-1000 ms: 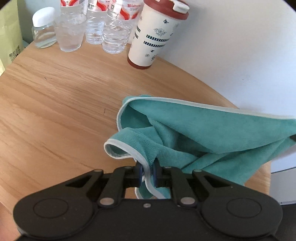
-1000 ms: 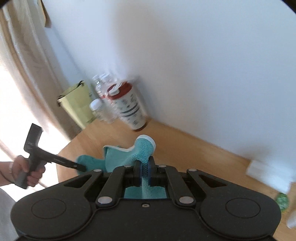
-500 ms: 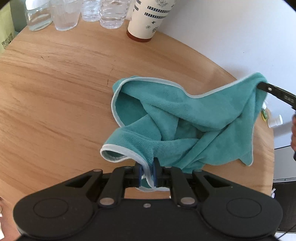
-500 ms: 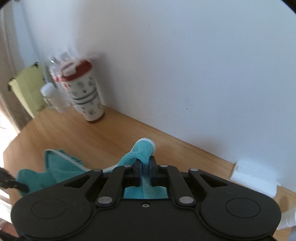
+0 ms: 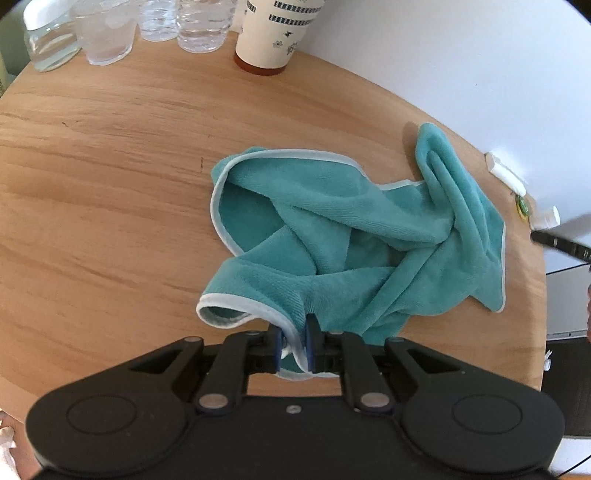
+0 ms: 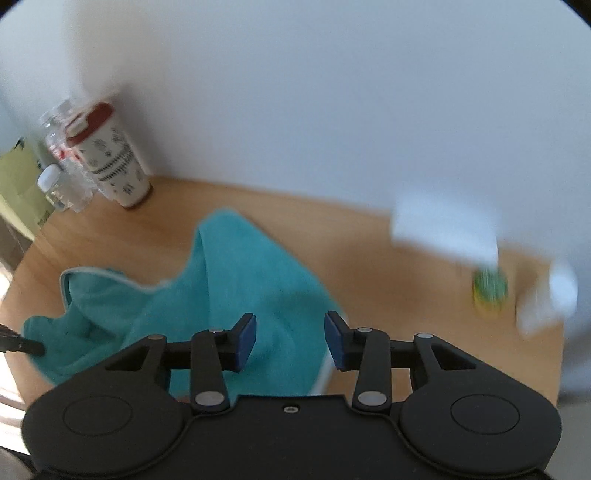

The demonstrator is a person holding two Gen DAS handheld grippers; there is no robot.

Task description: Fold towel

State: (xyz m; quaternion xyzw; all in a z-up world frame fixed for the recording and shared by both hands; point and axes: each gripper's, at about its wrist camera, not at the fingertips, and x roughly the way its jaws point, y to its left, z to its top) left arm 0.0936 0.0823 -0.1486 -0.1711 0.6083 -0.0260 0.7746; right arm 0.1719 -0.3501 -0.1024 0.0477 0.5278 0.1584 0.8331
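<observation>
My left gripper (image 5: 294, 343) has its blue pads pressed together on the white-piped hem of the teal towel (image 5: 354, 236), pinching one corner low at the near edge of the heap. I hold it there as an anchor, I think, so the cloth cannot slide while the other end gets laid out.

My right gripper (image 6: 290, 341) has its jaws opening; the pads stand apart with towel lying under and between them but nothing pressed. From the right wrist view the cloth just beyond the pads looks free and slumped, so I judge that corner is being let go onto the wood.

The towel itself lies bunched on the round wooden table (image 5: 110, 184), twisted through its middle, with one long lobe running away from my left gripper toward the white wall (image 5: 461, 55). It is far from flat, so I would call the fold barely begun.

Beyond the towel, at the far rim of the table, stand a patterned cup (image 5: 275, 33), clear water bottles (image 5: 201, 22), a glass (image 5: 105, 33) and a small jar (image 5: 50, 37), well apart from the cloth. To the towel's right, near the wall, lie a few small white items I cannot identify.
</observation>
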